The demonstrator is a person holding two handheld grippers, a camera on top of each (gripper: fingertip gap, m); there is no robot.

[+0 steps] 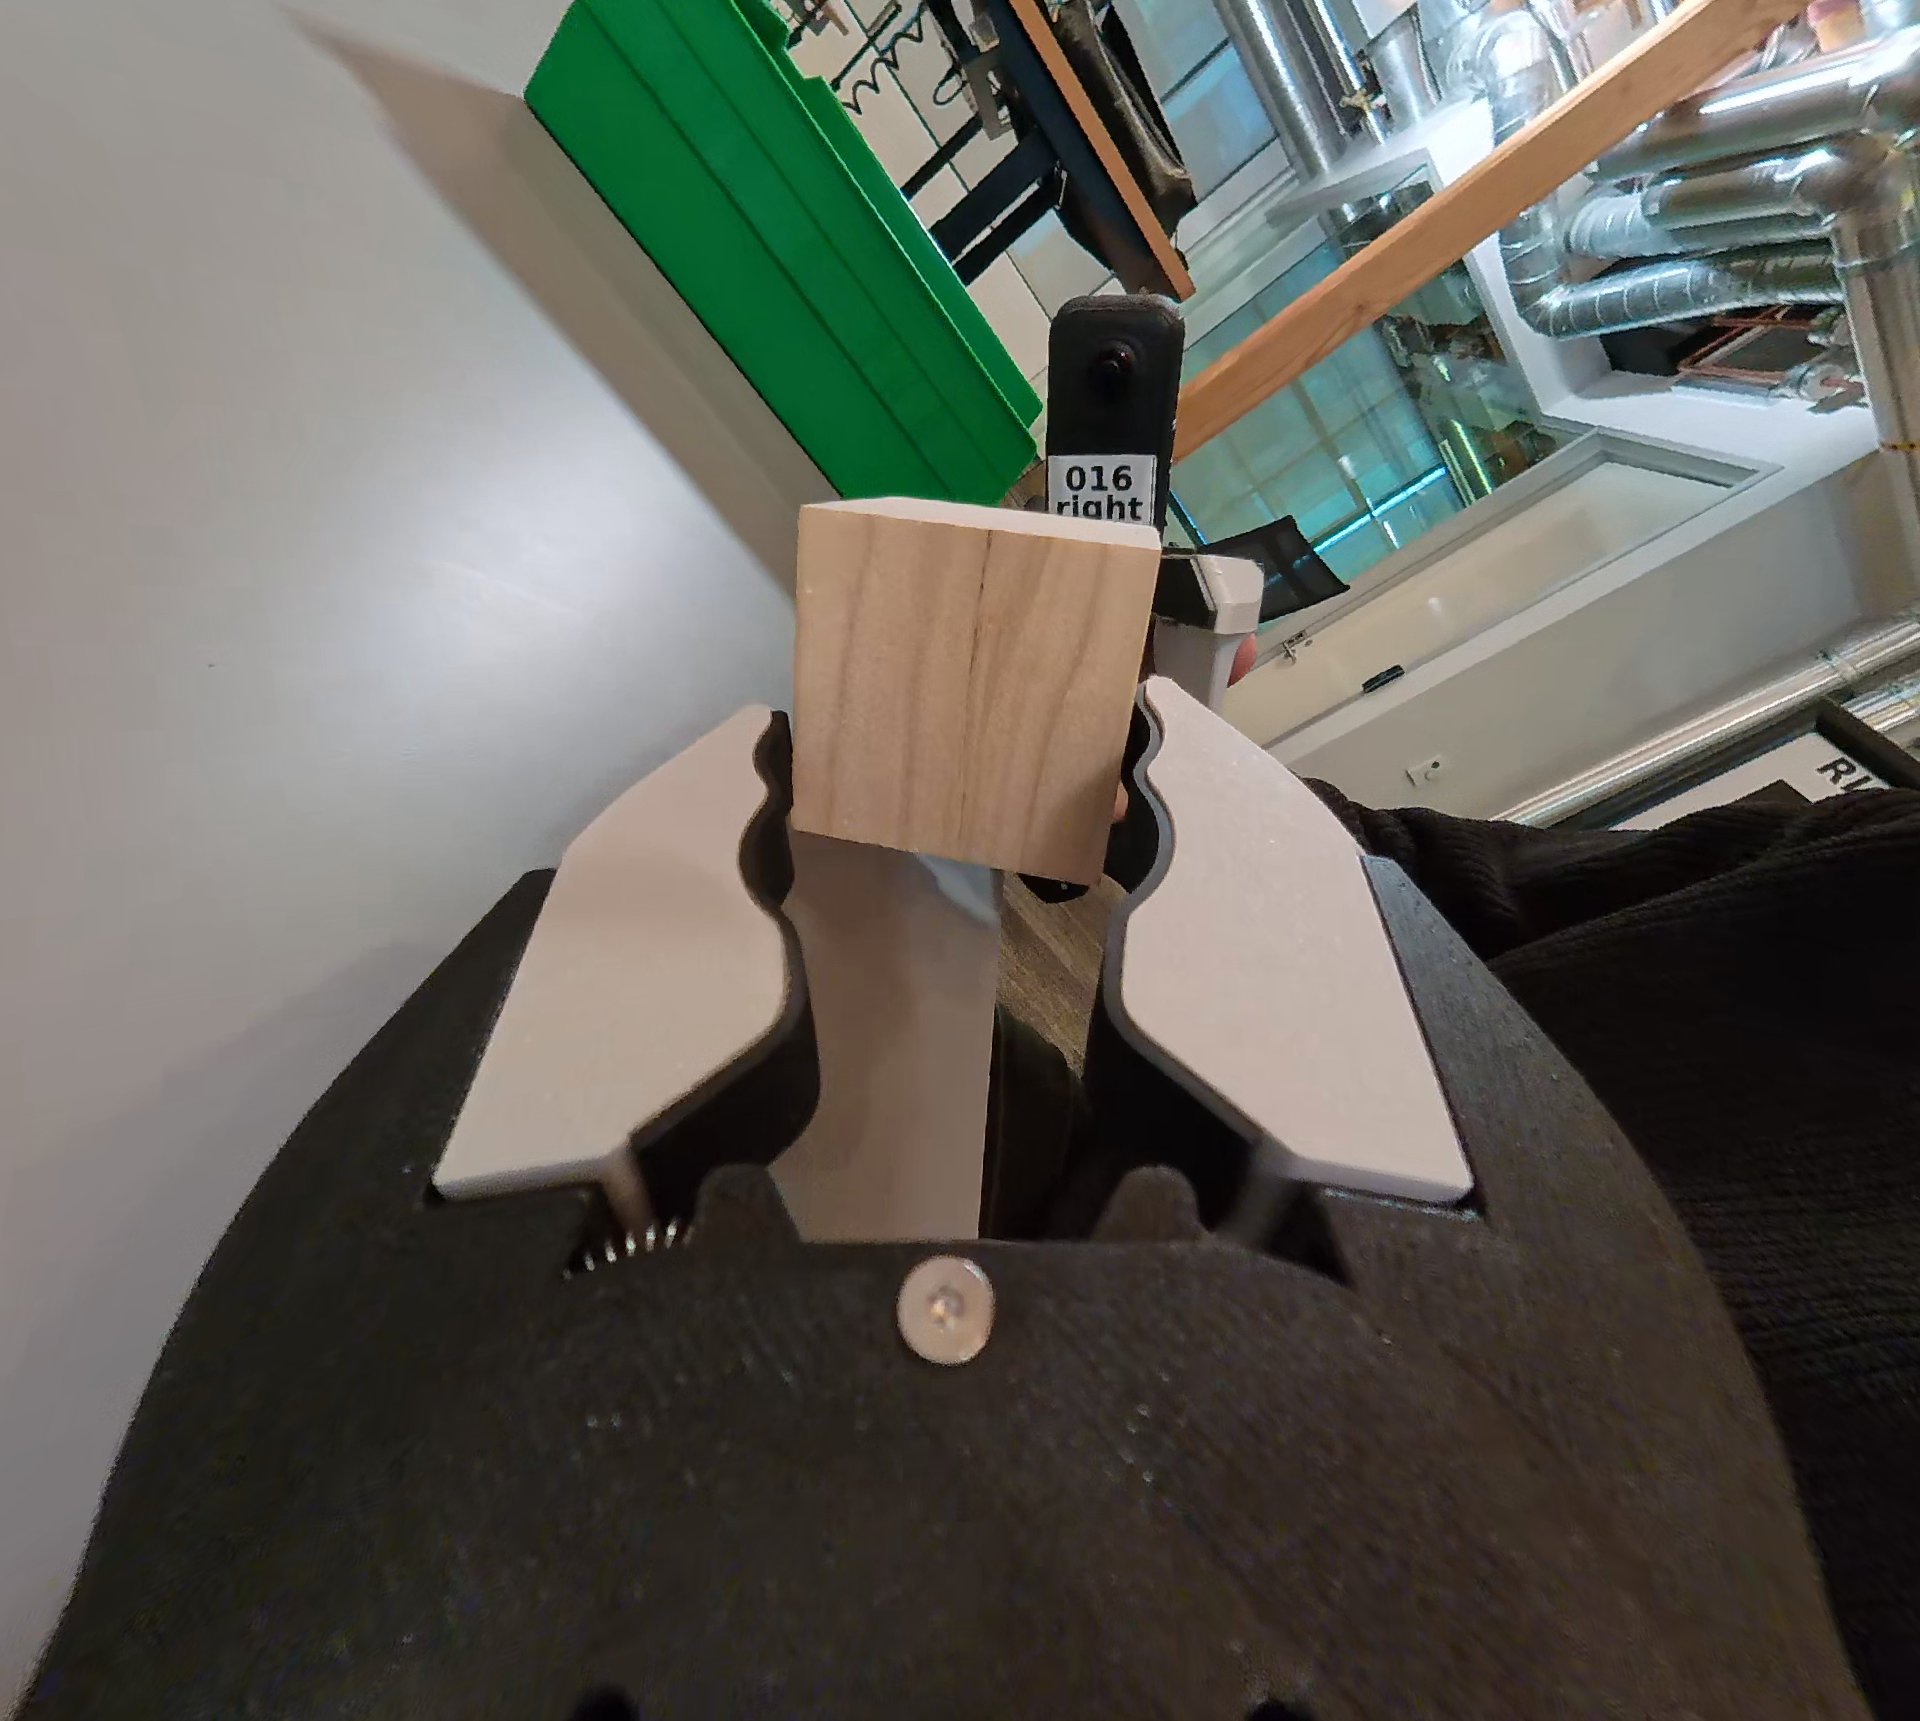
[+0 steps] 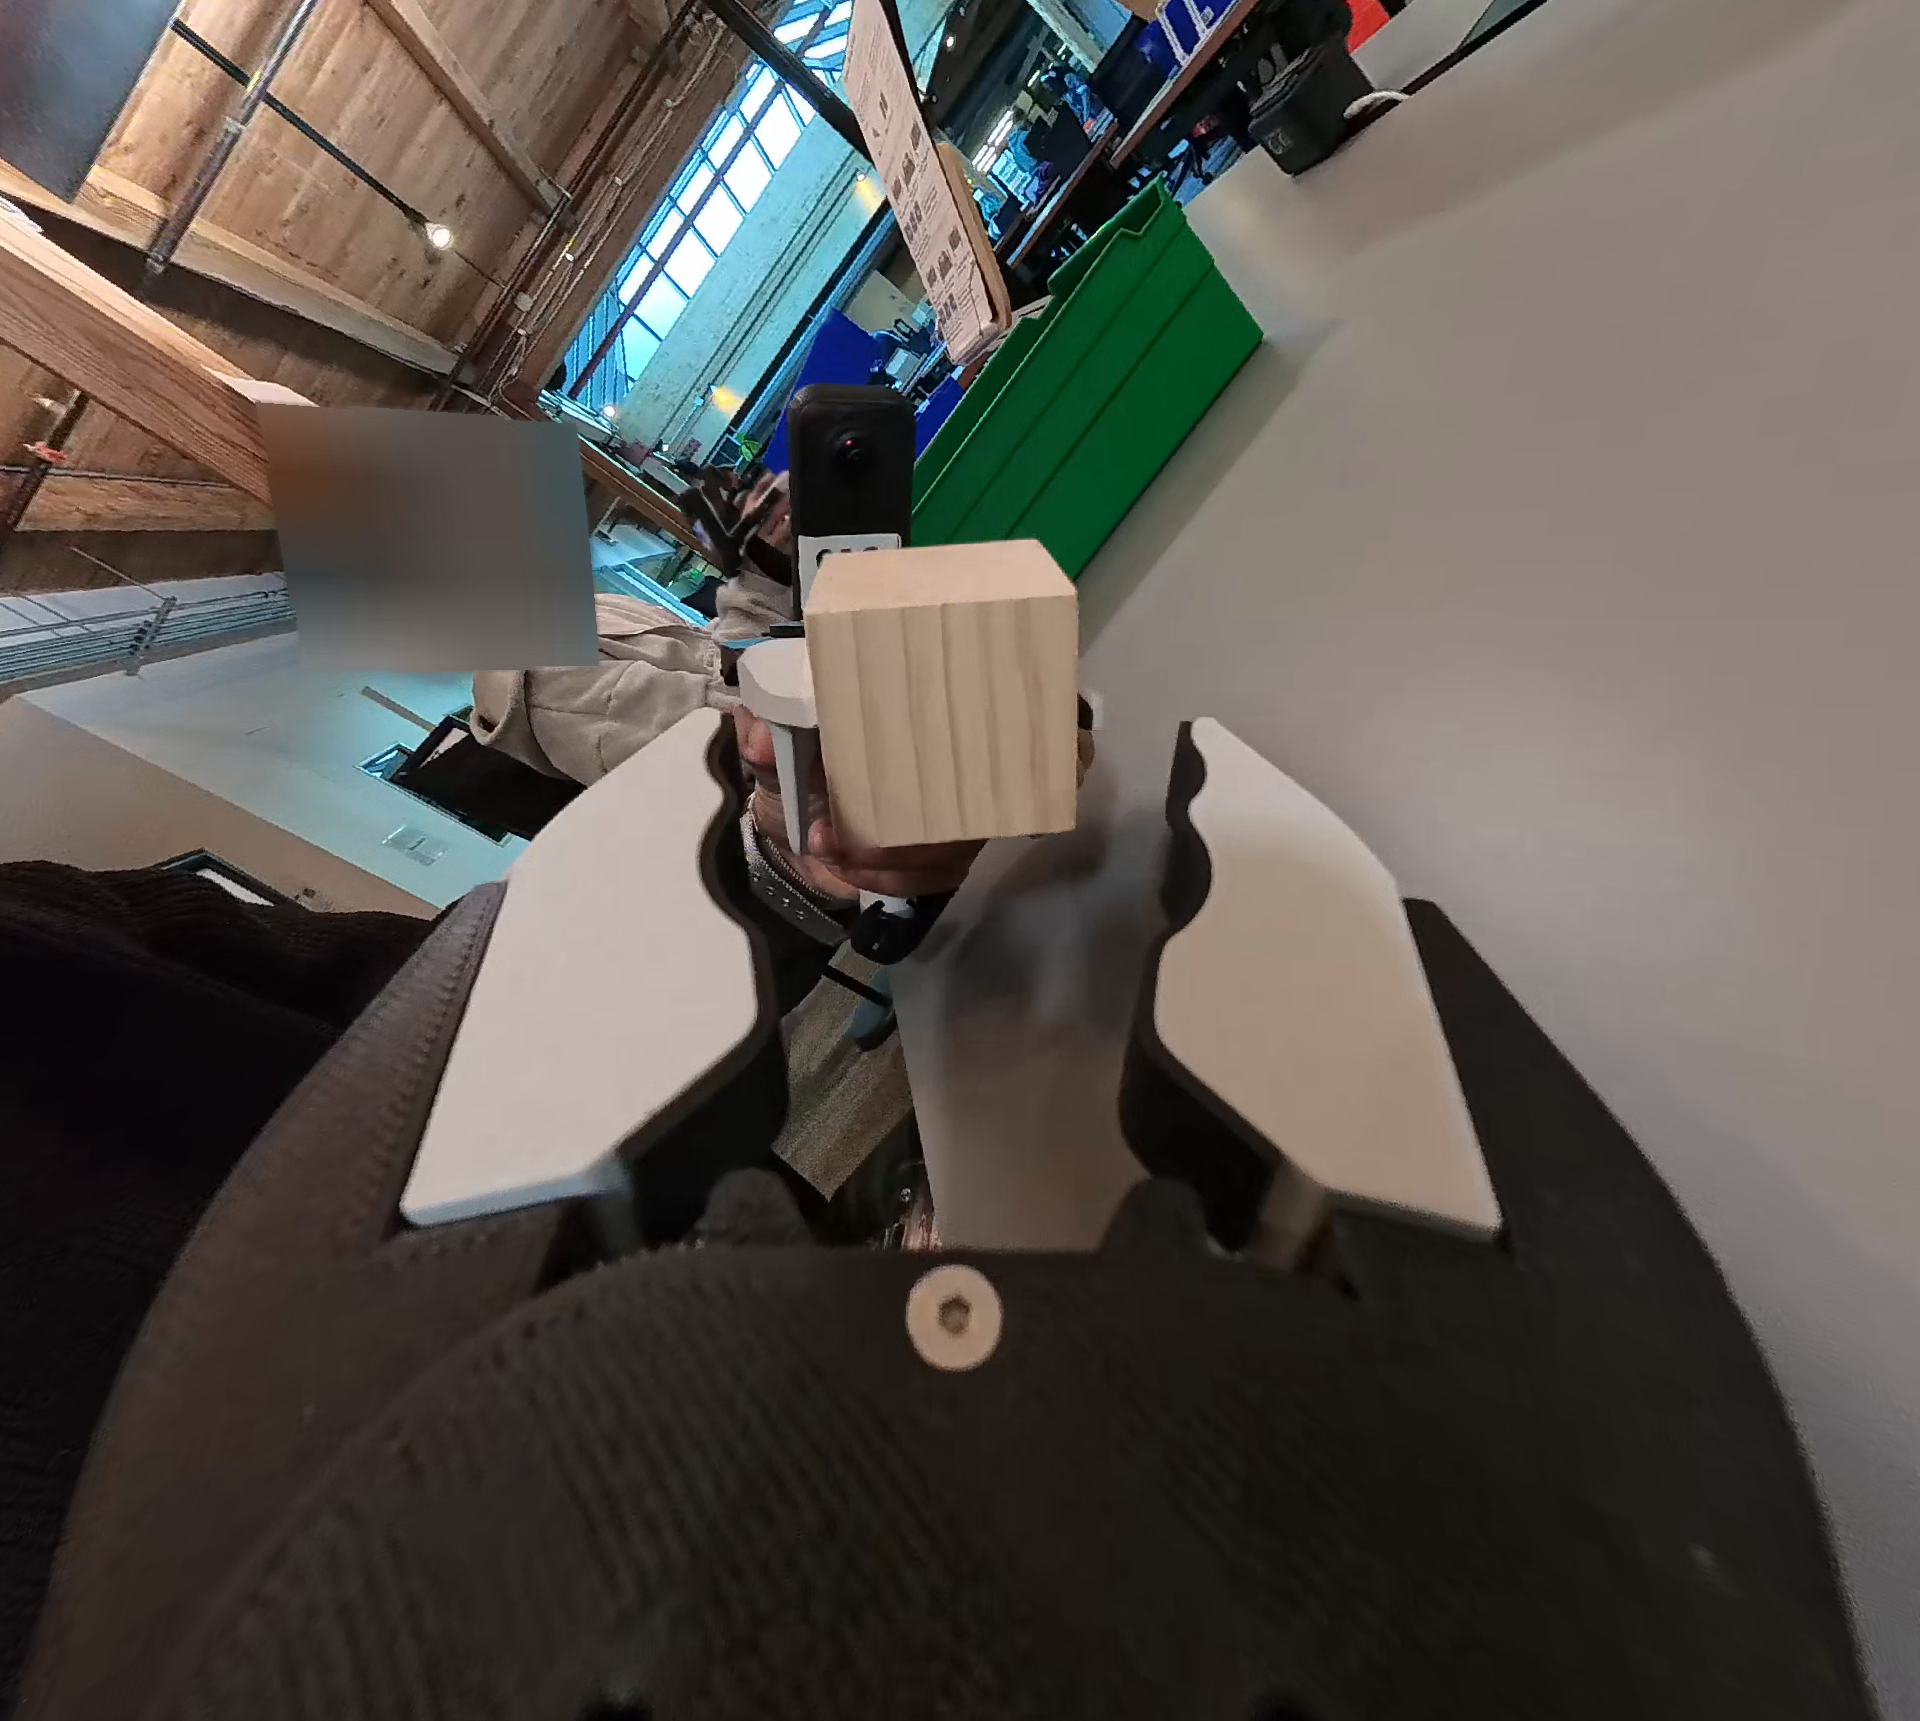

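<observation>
My left gripper (image 1: 961, 772) is clamped on the wood block (image 1: 971, 700), held above the grey table (image 1: 312, 528). My right gripper (image 2: 961, 798) faces it, jaws apart, block (image 2: 945, 695) just past the tips and untouched. Green bin (image 1: 769, 217) farther back on the table. Risk: the grip is near the block's low end; a bump from the right fingers could twist it loose.
</observation>
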